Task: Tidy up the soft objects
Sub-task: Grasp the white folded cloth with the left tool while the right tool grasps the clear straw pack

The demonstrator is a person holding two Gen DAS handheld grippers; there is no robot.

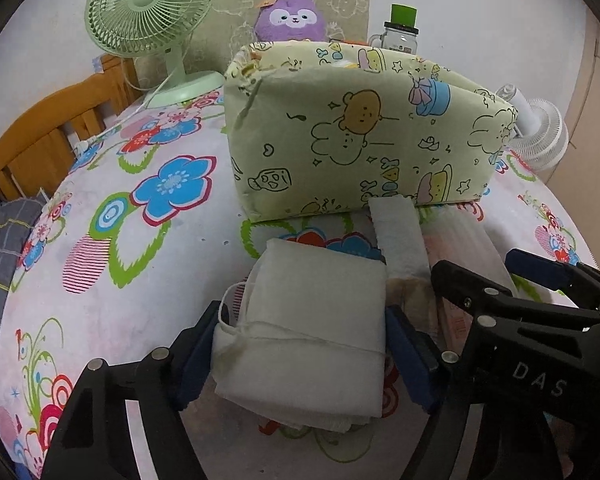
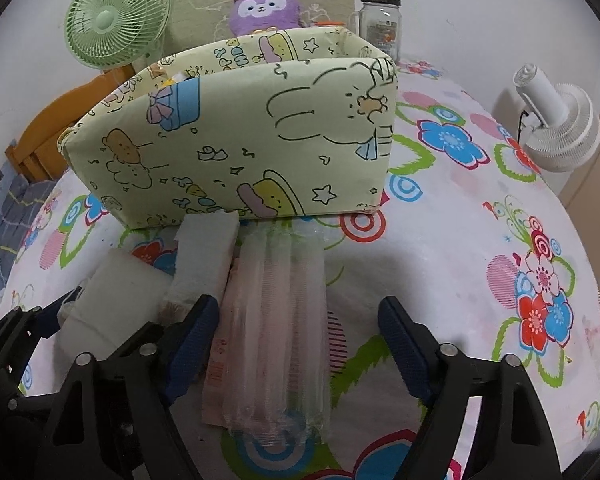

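Left wrist view: left gripper (image 1: 300, 344) pads flanked folded white cloth (image 1: 308, 320), seemingly touching, grip unconfirmed. Right gripper (image 2: 296, 344) spread astride clear-wrapped pack (image 2: 280, 320), long axis toward fabric box (image 2: 236, 140).

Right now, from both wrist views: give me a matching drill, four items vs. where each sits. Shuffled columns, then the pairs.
Items:
1. white folded pad
2. clear plastic pack
3. purple plush
4. white fan

Places:
A. behind the green fabric box
B. between the left gripper jaws
C. far right, at the edge of the floral sheet
D. between the right gripper jaws, right pad clear of it

Pairs: 1-B, 2-D, 3-A, 4-C
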